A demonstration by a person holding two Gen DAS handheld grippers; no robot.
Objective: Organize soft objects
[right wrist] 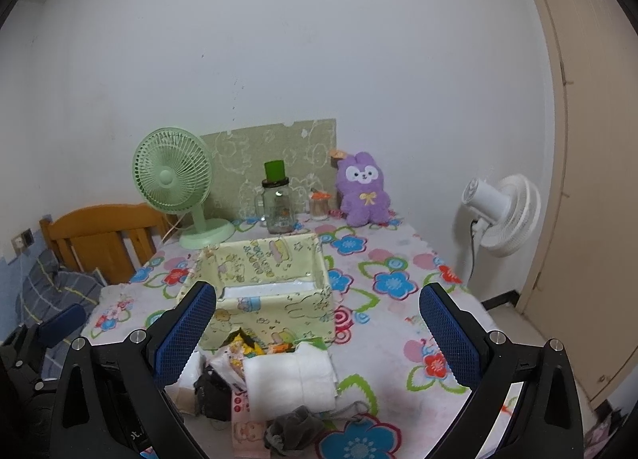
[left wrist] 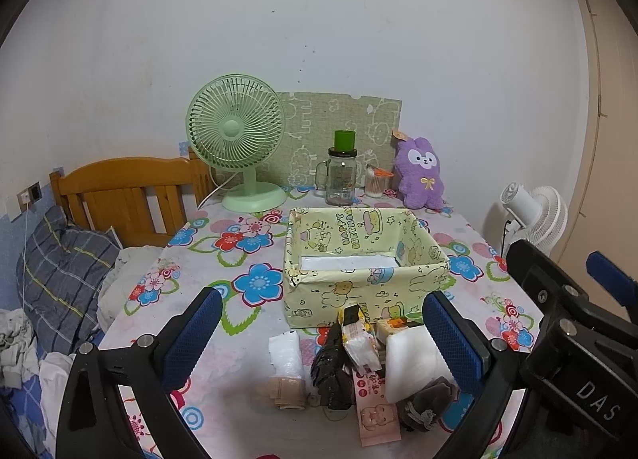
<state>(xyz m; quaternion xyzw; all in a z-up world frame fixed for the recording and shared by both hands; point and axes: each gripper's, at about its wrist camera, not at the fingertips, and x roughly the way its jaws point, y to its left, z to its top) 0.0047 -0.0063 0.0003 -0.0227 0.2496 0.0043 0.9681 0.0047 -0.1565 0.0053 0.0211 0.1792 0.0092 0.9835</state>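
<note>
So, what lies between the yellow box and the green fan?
Nothing: only bare flowered tablecloth separates the yellow box from the green fan, in both views.

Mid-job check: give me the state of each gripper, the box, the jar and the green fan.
Left gripper: jaws open, holding nothing.
Right gripper: jaws open, holding nothing.
Yellow box: open-topped, nothing visible inside.
Glass jar: upright, lid on.
Green fan: upright; running or not, cannot tell.
</note>
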